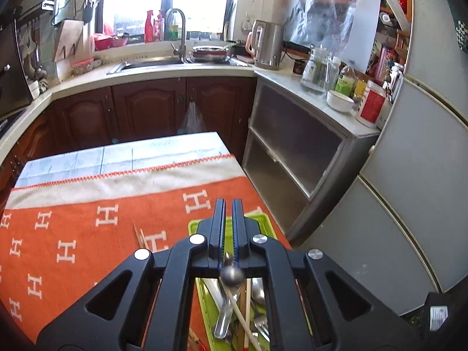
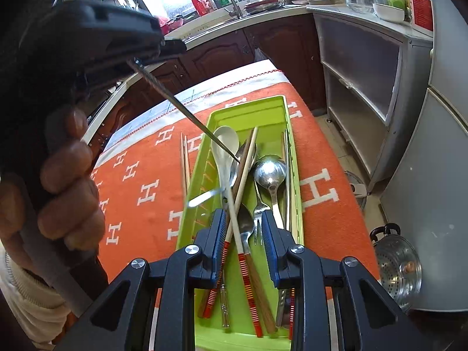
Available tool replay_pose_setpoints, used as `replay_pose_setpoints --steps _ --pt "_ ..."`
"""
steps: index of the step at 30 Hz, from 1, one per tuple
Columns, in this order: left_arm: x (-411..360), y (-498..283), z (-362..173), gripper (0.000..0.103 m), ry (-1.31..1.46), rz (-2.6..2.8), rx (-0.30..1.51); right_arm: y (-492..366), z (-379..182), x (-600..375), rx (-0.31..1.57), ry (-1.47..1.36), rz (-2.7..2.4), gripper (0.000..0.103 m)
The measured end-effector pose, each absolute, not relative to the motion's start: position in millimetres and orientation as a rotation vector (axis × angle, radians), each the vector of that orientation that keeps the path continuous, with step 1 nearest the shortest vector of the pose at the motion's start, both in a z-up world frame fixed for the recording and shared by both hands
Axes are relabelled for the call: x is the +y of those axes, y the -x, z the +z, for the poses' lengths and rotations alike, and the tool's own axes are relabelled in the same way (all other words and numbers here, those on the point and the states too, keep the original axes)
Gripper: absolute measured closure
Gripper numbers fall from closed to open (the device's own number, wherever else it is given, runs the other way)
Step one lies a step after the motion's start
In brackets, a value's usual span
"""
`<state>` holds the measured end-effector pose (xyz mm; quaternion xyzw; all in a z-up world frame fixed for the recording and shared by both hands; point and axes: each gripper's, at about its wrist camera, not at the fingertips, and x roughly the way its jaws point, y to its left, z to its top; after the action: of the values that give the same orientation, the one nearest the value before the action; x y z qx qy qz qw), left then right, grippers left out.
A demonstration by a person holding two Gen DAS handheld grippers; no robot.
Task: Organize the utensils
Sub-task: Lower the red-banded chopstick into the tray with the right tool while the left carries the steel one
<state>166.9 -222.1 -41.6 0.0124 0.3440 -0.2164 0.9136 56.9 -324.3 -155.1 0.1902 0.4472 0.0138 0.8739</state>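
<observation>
A green tray (image 2: 288, 134) full of utensils is sitting on an orange cloth (image 2: 140, 175) patterned with white H shapes, which is covering a small table near its right-hand edge. Lying jumbled in the tray are a white spoon (image 2: 223, 143), a steel ladle (image 2: 269, 171), a fork (image 2: 259, 210), a steel spoon (image 2: 245, 225) and several chopsticks with red-striped ends (image 2: 247, 266). A pair of wooden chopsticks (image 2: 184, 161) is resting on the cloth just beside the tray's left wall. The left gripper (image 1: 229, 204) is hanging above the tray with its jaws nearly closed, pinching a thin metal skewer-like utensil (image 2: 187, 111) whose round knob end (image 1: 232, 275) is showing behind the fingers; in the right wrist view its point is reaching down among the spoons. The right gripper (image 2: 244, 219) is poised low over the tray's near half, jaws wide apart and holding nothing, with chopsticks and the steel spoon lying between the fingers. A steel steamer pot (image 2: 399, 266) is sitting on the floor to the right, beside a grey fridge (image 1: 409, 175).
</observation>
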Motion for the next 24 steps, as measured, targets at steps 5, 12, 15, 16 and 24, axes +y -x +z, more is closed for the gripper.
replay_pose_setpoints --steps 5,12,15,16,24 --pt "-215.8 -159.6 -67.5 0.101 -0.017 -0.483 0.864 -52.7 -155.6 -324.8 0.939 -0.403 0.028 0.077" --pt "-213.4 -128.2 -85.6 0.101 -0.032 -0.543 0.961 -41.1 -157.2 -323.7 0.949 -0.404 0.015 0.077" --pt "-210.8 -120.1 -83.5 0.101 -0.014 -0.555 0.990 -34.2 -155.8 -320.8 0.952 -0.403 0.012 0.077" --pt "-209.0 -117.7 -80.6 0.100 -0.008 -0.560 0.997 -32.2 -155.4 -319.9 0.952 -0.404 0.013 0.077" --pt "-202.1 -95.1 -65.2 0.087 -0.013 -0.599 1.008 -17.0 -150.6 -307.3 0.949 -0.394 0.025 0.077"
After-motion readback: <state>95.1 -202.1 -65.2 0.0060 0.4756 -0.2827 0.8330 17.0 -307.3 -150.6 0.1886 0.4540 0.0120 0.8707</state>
